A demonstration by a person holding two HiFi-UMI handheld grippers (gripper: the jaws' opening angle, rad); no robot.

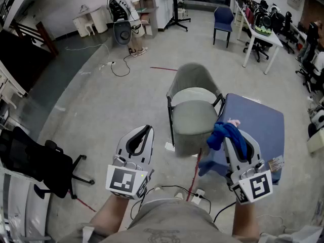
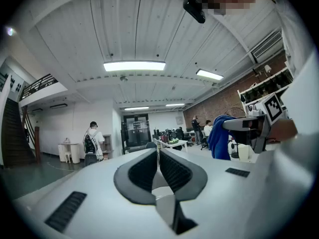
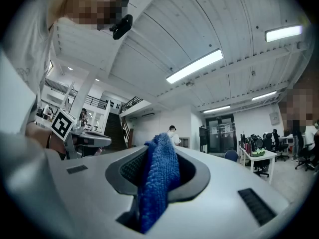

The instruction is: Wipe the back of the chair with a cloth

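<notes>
Holding the cloth [image 1: 226,134] in my right tool [image 3: 160,156] at lower right, near the chair [image 1: 195,110] at centre, left tool [image 1: 146,129] clenched empty; cloth looks soft, light, floppy, so this bunched mid-grip suits.

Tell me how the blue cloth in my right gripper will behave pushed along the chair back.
Probably floppy: the blue knitted cloth droops in folds from the right gripper. Likely light, hanging bunched from one pinch. Its coarse knit should drag rather than slide on the grey chair.
</notes>
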